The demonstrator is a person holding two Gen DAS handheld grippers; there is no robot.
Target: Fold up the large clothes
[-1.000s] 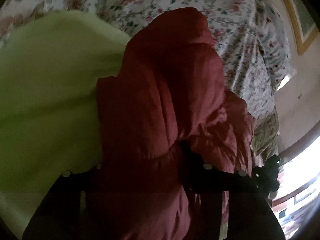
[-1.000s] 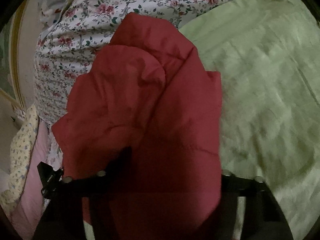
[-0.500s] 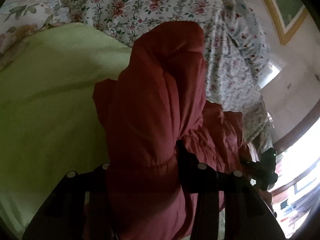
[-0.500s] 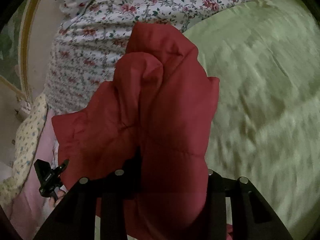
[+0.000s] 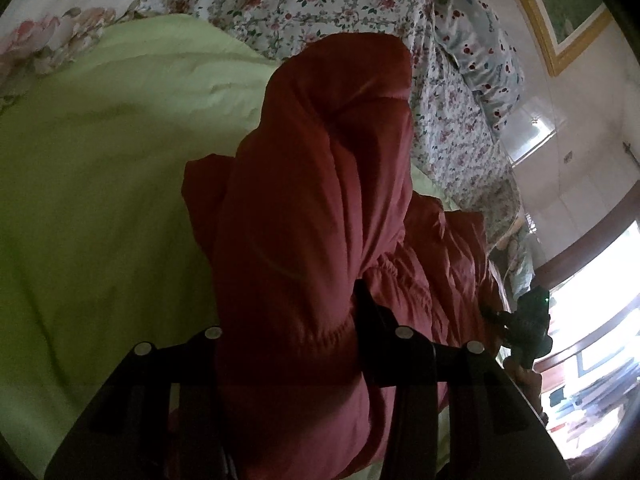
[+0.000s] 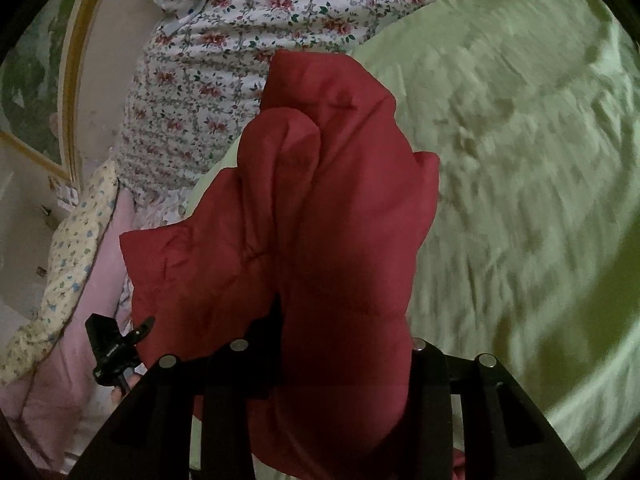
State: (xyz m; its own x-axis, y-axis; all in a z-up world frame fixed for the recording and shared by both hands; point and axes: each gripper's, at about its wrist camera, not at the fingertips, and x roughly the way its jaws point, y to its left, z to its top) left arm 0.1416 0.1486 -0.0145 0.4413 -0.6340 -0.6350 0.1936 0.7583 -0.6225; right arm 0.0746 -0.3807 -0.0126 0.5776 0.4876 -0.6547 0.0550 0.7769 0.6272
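Nearest me, my left gripper point(image 5: 288, 320) and right gripper point(image 6: 344, 332) each have jaws clenched on a fold of the puffy dark-red quilted jacket point(image 5: 320, 200), whose bulk blocks most of both views. The right jaws have just been closing on it. The jacket hangs bunched above the pale green bed sheet point(image 5: 100, 200), its long axis running from 6 toward 12 o'clock. Beyond it, at 12 o'clock, lies a white rose-print floral quilt point(image 6: 208, 60); a gold-framed picture point(image 5: 560, 32) hangs at 2 o'clock.
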